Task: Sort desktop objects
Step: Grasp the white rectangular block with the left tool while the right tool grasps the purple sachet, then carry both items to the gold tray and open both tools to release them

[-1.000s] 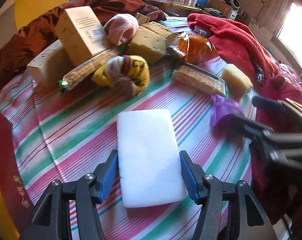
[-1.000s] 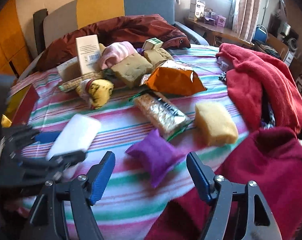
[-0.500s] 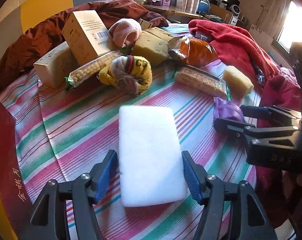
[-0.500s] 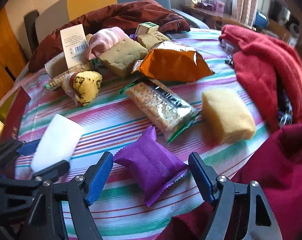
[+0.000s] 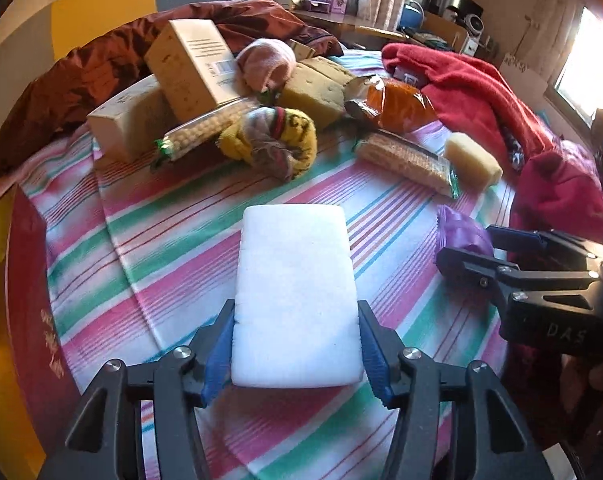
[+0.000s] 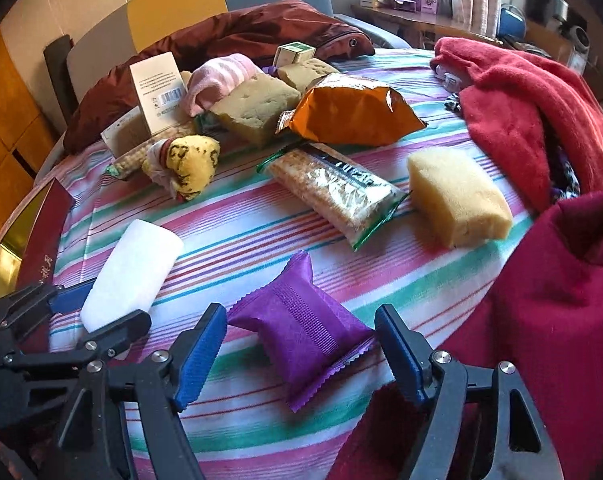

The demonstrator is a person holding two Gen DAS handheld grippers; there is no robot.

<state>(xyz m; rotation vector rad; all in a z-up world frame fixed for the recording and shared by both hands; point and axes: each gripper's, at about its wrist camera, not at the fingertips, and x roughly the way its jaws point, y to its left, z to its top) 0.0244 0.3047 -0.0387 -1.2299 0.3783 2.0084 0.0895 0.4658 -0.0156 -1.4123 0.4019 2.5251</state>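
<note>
The left tool (image 5: 297, 350) is closing on the white sponge block (image 5: 295, 292), which lies flat on the striped counter (image 5: 173, 248) between its blue pads (image 5: 218, 354); both pads already meet the block's sides. The right tool (image 6: 301, 354) stands spread wide and released around the purple sachet (image 6: 301, 332), clear of it on each side. Beyond its tips lie a cracker packet (image 6: 337, 196) and a yellow sponge (image 6: 457, 200).
</note>
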